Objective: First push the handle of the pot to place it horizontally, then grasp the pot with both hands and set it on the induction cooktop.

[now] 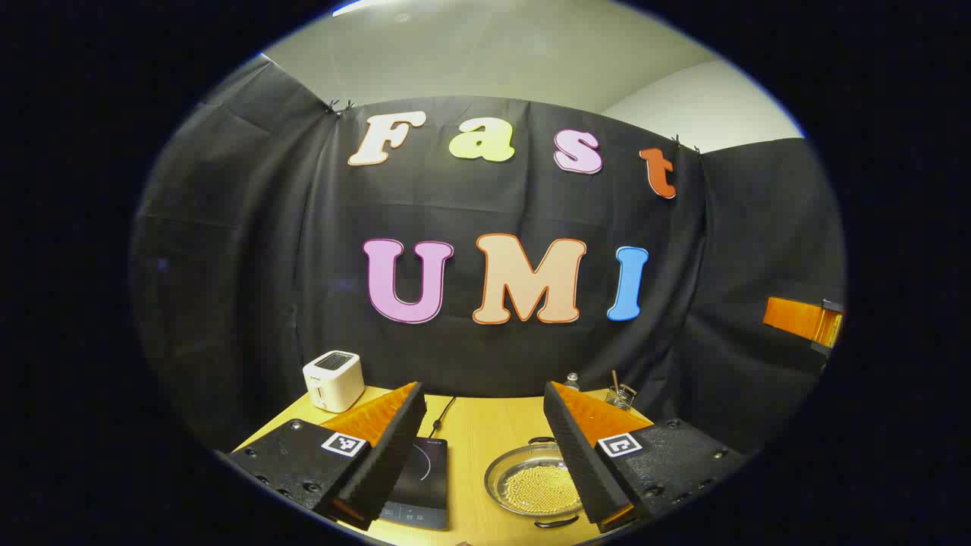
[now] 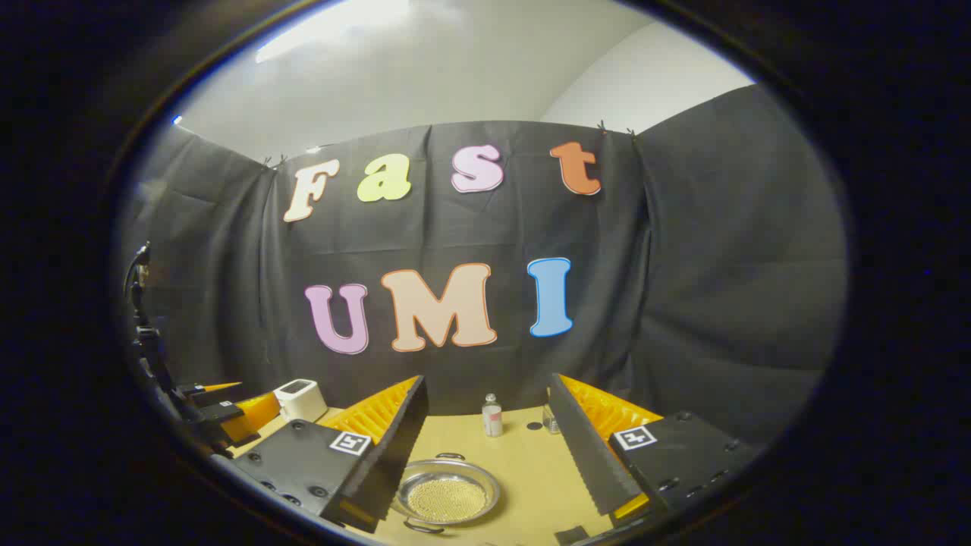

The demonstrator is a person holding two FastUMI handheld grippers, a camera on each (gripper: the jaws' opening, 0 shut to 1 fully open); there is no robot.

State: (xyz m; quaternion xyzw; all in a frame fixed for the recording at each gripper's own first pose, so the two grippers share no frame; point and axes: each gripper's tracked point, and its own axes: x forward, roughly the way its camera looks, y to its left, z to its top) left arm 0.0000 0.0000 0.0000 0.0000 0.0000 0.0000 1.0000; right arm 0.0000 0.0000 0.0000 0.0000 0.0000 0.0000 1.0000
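Open desk (image 2: 531,470) between pot (image 2: 447,497) and small bottle (image 2: 492,415) at its 1 o'clock. Cooktop (image 1: 421,481) sits near pot's 9 o'clock with a bare strip between; toaster (image 1: 334,381) blocks the far corner at 10 o'clock.

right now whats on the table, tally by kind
pot: 1
induction cooktop: 1
toaster: 1
small bottle: 1
glass cup: 1
total: 5
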